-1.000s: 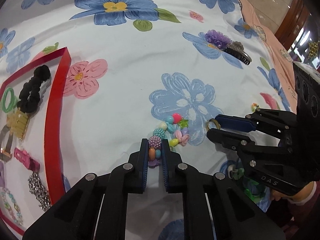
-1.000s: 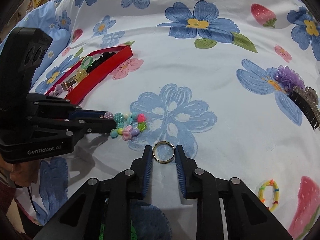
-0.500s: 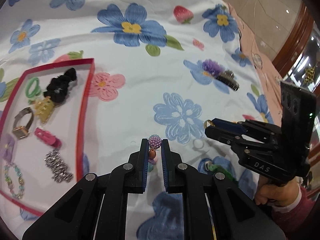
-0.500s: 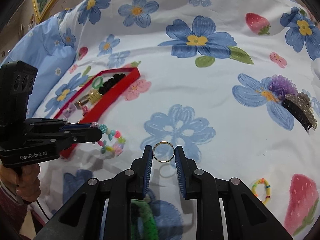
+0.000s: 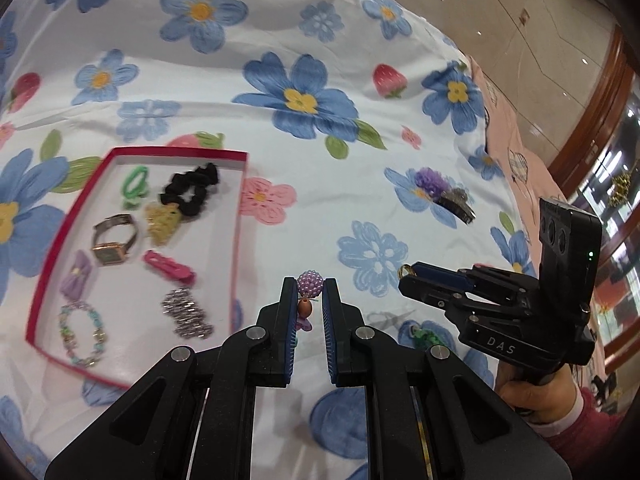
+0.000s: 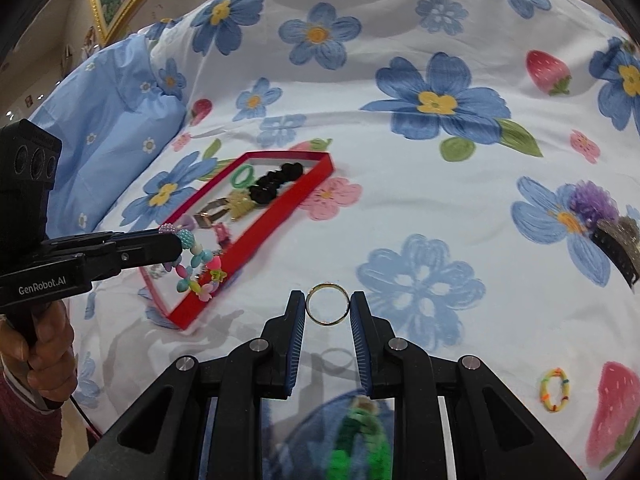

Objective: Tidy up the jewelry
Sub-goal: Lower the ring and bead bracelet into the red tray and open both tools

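Observation:
My left gripper (image 5: 309, 288) is shut on a colourful bead bracelet (image 5: 308, 285), held in the air right of the red tray (image 5: 239, 216). In the right wrist view the bracelet (image 6: 200, 264) hangs from the left gripper (image 6: 176, 240) over the tray's near corner (image 6: 280, 216). My right gripper (image 6: 328, 307) is shut on a gold ring (image 6: 328, 304), lifted above the flowered sheet; it shows in the left wrist view (image 5: 404, 274) to the right. The tray holds a watch (image 5: 114, 240), a black scrunchie (image 5: 192, 190), a pink clip (image 5: 170, 266) and several other pieces.
A purple flower clip with a dark claw clip (image 6: 600, 216) lies on the sheet at the right. A small multicoloured hair tie (image 6: 554, 390) lies at the lower right. A green item (image 6: 360, 436) sits under my right gripper. A blue pillow (image 6: 108, 128) is at the far left.
Both grippers have risen from the sheet with their pieces. The left gripper has carried the bracelet left toward the tray, which now shows in full.

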Action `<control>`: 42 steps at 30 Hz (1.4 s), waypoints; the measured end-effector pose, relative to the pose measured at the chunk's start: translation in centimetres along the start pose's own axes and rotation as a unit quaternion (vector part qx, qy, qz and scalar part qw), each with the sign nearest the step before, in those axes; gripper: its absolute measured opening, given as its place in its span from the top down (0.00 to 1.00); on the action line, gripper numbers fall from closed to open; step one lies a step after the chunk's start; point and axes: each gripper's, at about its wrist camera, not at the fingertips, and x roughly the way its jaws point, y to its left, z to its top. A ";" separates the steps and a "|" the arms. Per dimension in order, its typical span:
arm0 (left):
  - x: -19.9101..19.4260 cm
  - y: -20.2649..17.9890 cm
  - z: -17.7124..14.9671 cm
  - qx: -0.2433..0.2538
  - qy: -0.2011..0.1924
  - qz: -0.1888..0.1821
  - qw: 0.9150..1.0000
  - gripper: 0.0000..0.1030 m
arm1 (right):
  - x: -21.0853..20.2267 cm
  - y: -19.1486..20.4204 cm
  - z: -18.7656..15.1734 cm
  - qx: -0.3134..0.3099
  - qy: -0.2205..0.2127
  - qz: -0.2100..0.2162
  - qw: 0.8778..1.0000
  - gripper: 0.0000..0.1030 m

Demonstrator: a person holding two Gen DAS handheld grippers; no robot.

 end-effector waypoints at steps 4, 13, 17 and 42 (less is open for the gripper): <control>-1.6 1.7 -0.1 -0.016 -0.014 0.012 1.000 0.90 | 0.3 1.5 0.5 -0.009 0.000 0.013 1.000 0.77; -4.2 5.3 -0.2 -0.049 -0.035 0.038 0.997 0.90 | 1.5 5.3 1.7 -0.033 0.000 0.045 0.998 0.77; -4.6 6.6 -0.5 -0.060 -0.038 0.047 0.996 0.90 | 2.2 6.9 2.1 -0.045 0.004 0.058 0.997 0.77; -2.8 13.1 -1.9 -0.123 -0.014 0.047 0.991 0.90 | 10.0 13.3 3.4 -0.110 0.066 0.093 0.987 0.77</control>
